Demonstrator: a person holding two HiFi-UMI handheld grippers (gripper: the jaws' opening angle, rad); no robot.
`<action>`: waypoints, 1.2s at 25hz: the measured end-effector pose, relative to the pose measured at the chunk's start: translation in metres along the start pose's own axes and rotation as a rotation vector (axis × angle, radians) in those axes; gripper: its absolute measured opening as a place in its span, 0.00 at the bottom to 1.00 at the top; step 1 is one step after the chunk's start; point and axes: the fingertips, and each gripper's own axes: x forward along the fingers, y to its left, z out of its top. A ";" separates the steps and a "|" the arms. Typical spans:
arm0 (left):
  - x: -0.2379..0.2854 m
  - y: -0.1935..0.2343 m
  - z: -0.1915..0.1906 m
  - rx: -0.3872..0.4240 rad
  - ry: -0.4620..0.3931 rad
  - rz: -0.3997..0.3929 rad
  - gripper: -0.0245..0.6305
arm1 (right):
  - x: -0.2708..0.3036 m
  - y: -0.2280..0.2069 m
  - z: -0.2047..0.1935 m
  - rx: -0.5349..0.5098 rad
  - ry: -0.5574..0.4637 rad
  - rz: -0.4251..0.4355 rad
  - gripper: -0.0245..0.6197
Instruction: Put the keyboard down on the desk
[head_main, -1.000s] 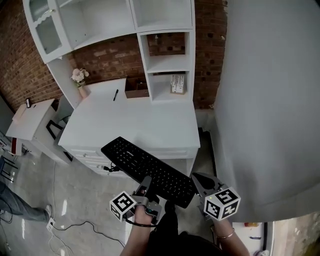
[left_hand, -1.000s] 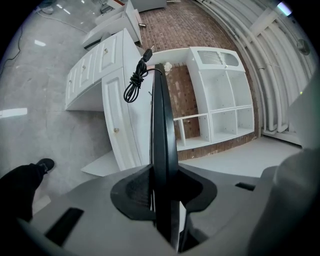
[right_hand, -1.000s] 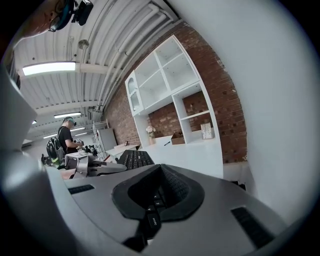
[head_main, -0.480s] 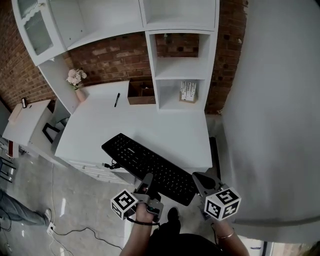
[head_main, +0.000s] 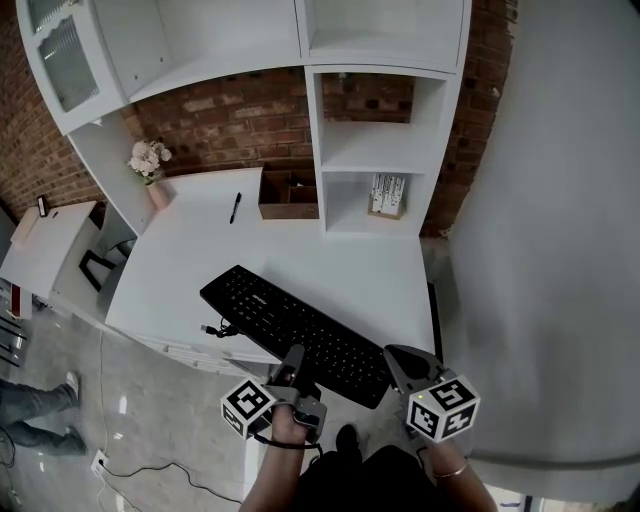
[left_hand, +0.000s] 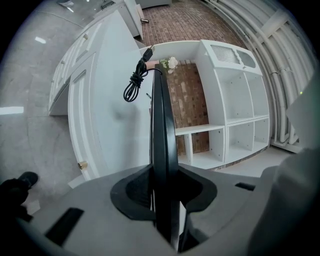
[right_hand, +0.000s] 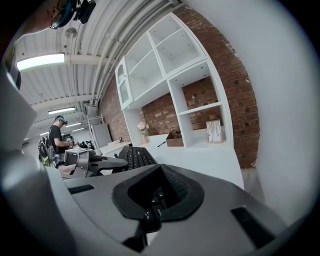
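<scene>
**Head view.** The black keyboard (head_main: 295, 335) was carried slantwise across the front edge of the white bench (head_main: 330, 270). Its far end was over the bench top and its near end overhung the floor. Whether any part touched the bench top could not be told. The left gripper (head_main: 294, 362) held the long near edge, and the right gripper (head_main: 398, 362) held the near-right corner.

**Left gripper view.** The fingers (left_hand: 133, 192) were closed on the keyboard, which was seen edge-on.

**Right gripper view.** The fingers (right_hand: 180, 192) were closed on the corner, with keycaps showing between them.

The coiled cable (head_main: 216, 328) hung from the keyboard's far-left end, just at the bench's front edge. The pen (head_main: 234, 207) and the wooden box (head_main: 288, 195) lay well apart from the keyboard, toward the back edge.

**Hazards, as judged.**
- Released in this position, the overhanging near end would likely tip the keyboard off the front edge.
- The dangling cable could snag on that edge, or be trapped beneath the keyboard and leave it rocking.
- Both grips sat at one end, so the long free end could sag or twist between the fingers and strike the bench top first.
</scene>
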 end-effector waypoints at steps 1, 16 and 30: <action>0.003 0.001 0.002 -0.002 -0.003 0.001 0.20 | 0.002 -0.002 0.001 0.002 0.001 0.000 0.05; 0.042 0.005 0.024 -0.041 -0.082 0.024 0.20 | 0.057 -0.034 0.029 0.002 0.015 0.070 0.05; 0.096 0.004 0.042 -0.072 -0.213 0.056 0.20 | 0.129 -0.073 0.064 -0.052 0.076 0.212 0.05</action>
